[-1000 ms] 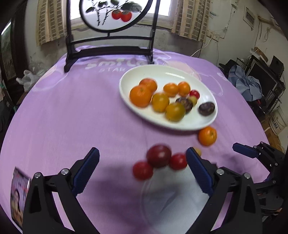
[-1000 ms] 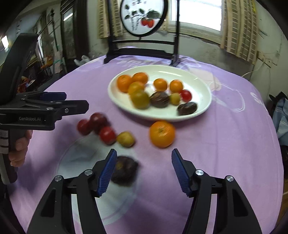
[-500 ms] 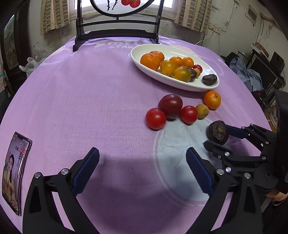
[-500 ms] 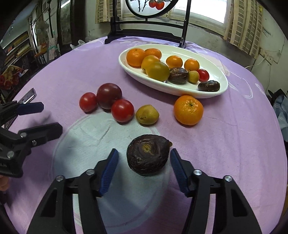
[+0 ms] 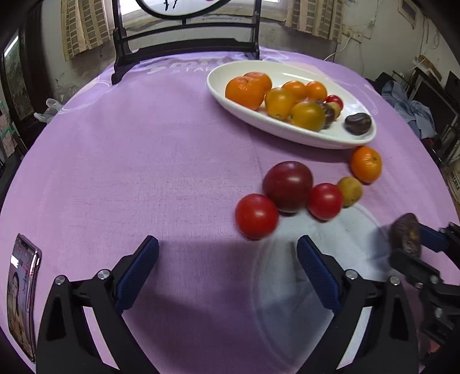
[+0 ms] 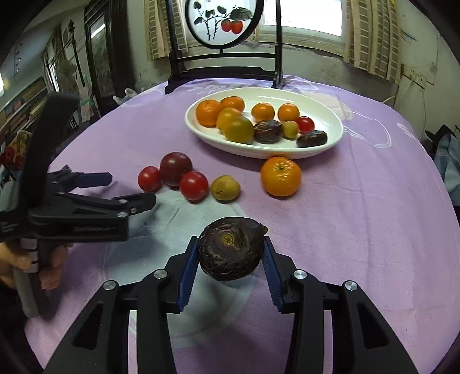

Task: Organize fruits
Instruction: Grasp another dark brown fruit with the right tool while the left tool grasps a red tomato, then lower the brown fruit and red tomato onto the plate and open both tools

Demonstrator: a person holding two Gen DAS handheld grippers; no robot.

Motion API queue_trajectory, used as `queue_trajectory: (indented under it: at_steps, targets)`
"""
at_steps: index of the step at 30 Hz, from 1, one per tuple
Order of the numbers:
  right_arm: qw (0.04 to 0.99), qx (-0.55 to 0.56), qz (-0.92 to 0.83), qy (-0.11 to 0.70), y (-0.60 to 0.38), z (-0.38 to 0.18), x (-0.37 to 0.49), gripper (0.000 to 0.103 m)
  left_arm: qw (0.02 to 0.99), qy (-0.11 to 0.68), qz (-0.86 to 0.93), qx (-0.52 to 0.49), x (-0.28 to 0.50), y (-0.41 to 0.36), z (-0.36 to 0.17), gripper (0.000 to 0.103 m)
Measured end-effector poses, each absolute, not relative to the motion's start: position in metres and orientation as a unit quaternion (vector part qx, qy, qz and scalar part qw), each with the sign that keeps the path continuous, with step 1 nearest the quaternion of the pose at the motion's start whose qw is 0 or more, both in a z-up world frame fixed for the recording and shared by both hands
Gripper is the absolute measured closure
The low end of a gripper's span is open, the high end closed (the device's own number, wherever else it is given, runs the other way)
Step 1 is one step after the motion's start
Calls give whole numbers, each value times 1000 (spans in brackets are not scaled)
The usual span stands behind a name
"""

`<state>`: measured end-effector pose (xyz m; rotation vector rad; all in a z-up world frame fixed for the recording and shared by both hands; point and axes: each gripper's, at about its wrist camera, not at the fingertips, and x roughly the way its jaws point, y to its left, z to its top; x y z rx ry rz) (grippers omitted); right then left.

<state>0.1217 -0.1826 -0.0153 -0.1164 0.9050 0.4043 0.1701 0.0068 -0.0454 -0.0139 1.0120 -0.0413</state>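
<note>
My right gripper [image 6: 230, 256] is shut on a dark wrinkled fruit [image 6: 230, 251] and holds it just above the purple cloth; the fruit also shows in the left wrist view [image 5: 406, 238]. My left gripper [image 5: 227, 259] is open and empty, just short of a red tomato [image 5: 256, 215]. Beside that lie a dark red tomato [image 5: 287, 185], a second red tomato [image 5: 325, 200], a small yellow fruit [image 5: 350, 190] and an orange [image 5: 365, 164]. The white oval plate [image 5: 287, 129] holds several oranges, tomatoes and dark fruits.
A phone [image 5: 21, 290] lies at the table's left edge. A black stand with a round painted panel [image 6: 224, 20] stands behind the plate. The round table's edge [image 6: 442, 184] drops off at the right.
My right gripper has closed on the dark wrinkled fruit and lifted it slightly. My left gripper has moved forward, closer to the loose tomatoes.
</note>
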Motion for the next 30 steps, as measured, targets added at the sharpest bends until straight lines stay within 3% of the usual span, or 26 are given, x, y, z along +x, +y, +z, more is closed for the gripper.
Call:
queue_trajectory:
  at_steps: [4,5,7,8,9,15,21,30]
  targets:
    - [877,-41,202,433,-189,-15,124,59,881,473,-17,15,179,0,-48,21]
    - [877,-38,203,434,-189,-15,124,59,884,467,-19,14,181,-2,-48,28]
    - [876,-38,205,435,-190,-16,125,59,887,460,-27,16,185,-6,-45,52]
    - [876,-38,205,435,-190,-16,125,59,886,461,-39,17,185,-9,-43,71]
    - [877,-38,204,434,-190,-16,125,59,883,467,-53,14,185,-12,-42,74]
    - [885,-22,202,420,-198,-6,123,59,869,486,-96,3,164,-18,-31,74]
    - [900,-20,202,386,-206,22,121,59,889,439,-127,-3,145,-20,23,74]
    - [919,-32,196,340,-210,63,162,59,910,391,-139,-6,199,-47,75,74]
